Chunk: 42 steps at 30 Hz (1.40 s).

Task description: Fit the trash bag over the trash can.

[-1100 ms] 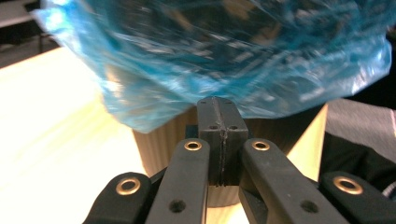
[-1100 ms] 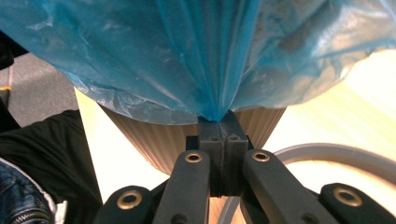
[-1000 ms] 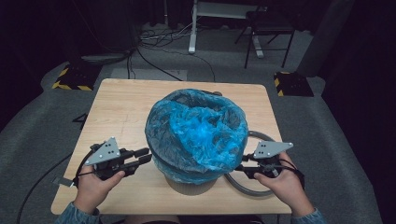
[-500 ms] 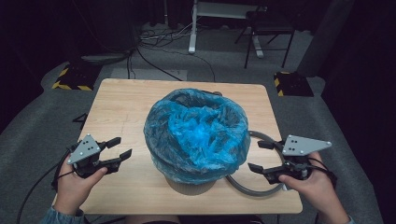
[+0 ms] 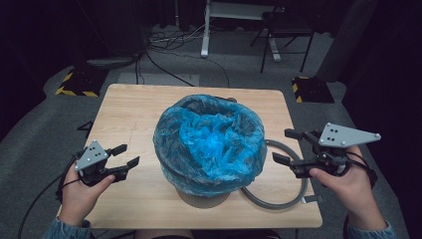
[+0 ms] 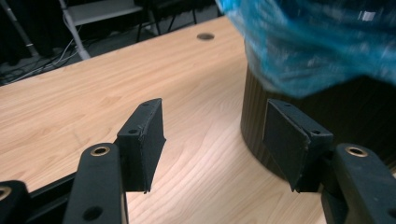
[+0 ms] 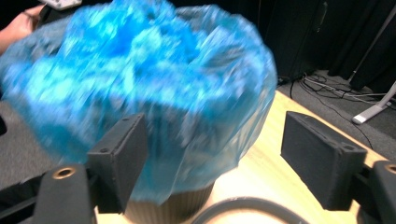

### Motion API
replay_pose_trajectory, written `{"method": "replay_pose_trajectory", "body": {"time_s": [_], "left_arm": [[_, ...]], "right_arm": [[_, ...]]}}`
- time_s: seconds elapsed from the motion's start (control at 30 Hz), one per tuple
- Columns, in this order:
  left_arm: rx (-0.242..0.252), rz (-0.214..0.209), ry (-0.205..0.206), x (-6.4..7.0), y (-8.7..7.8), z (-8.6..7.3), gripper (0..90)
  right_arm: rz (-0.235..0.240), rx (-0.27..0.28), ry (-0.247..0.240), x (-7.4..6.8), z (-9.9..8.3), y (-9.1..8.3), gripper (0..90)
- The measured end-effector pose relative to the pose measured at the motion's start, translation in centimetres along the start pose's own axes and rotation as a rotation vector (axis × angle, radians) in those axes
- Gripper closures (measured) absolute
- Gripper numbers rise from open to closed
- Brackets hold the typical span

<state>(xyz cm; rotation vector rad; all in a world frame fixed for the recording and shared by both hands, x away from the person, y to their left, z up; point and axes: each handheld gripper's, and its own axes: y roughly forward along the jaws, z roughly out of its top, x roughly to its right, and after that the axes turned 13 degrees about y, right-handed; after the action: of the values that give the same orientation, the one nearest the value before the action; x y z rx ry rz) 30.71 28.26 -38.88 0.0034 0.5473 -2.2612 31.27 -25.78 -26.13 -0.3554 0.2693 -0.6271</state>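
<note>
A dark ribbed bin [image 5: 201, 191] stands in the middle of the wooden table [image 5: 149, 109], lined with a blue plastic bag [image 5: 209, 137] that drapes over its rim. My left gripper [image 5: 127, 155] is open, held left of the bin with nothing between its jaws. In the left gripper view the bin's wall [image 6: 266, 126] stands close beyond the right jaw, under the bag [image 6: 317, 42]. My right gripper [image 5: 287, 146] is open to the right of the bin, clear of the bag [image 7: 154, 88].
A grey ring hoop [image 5: 283, 199] lies on the table at the bin's right, partly under it. The table's front edge is near both hands. Beyond the table stand a chair [image 5: 286, 30], a desk leg and floor cables.
Both grippers have pulled outward, away from the bin's sides, and their jaws stand wider open. The bag stays draped over the bin.
</note>
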Motion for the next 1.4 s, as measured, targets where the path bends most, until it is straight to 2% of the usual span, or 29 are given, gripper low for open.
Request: {"method": "replay_pose_trajectory", "body": {"time_s": [0.07,0.17,0.27,0.43,0.67,0.87,1.0,1.03,1.1,1.17,1.23,1.4], "left_arm": [[0.020,0.001,-0.006,-0.2,0.0,0.7,38.8],[0.038,0.006,0.017,-0.2,-0.1,2.0,38.7],[0.045,0.004,0.029,0.1,0.0,2.5,38.5],[0.041,0.014,0.017,0.5,-0.3,2.0,38.5],[0.044,0.061,0.001,0.3,-2.3,1.4,38.8],[0.038,0.079,-0.012,0.5,-3.4,0.8,39.1],[0.038,0.080,-0.015,0.6,-3.6,0.6,39.1],[0.038,0.081,-0.019,0.7,-3.7,0.5,39.1],[0.039,0.083,-0.020,0.7,-3.8,0.5,39.1],[0.040,0.085,-0.023,0.7,-3.9,0.4,39.1],[0.041,0.083,-0.024,0.7,-3.9,0.3,39.2],[0.039,0.078,-0.024,0.7,-3.6,0.2,39.4]], "right_arm": [[-0.006,0.007,0.011,0.5,0.5,0.4,24.9],[-0.021,0.011,0.022,1.2,1.1,1.3,27.9],[-0.029,0.027,0.043,1.9,1.8,2.2,29.9],[-0.027,0.041,0.062,3.1,3.2,3.9,34.3],[-0.040,0.054,0.079,4.6,4.4,5.4,38.5],[-0.029,0.024,0.093,5.2,4.5,7.6,39.7],[0.004,-0.004,0.094,5.1,4.4,8.6,46.6],[0.017,-0.015,0.094,5.1,4.5,8.8,51.1],[0.030,-0.045,0.084,4.9,4.5,9.2,67.9],[0.049,-0.045,0.093,4.8,4.6,9.2,79.4],[0.036,-0.043,0.081,4.7,4.7,9.1,87.4],[0.012,-0.036,0.086,4.8,4.6,9.1,90.0]]}}
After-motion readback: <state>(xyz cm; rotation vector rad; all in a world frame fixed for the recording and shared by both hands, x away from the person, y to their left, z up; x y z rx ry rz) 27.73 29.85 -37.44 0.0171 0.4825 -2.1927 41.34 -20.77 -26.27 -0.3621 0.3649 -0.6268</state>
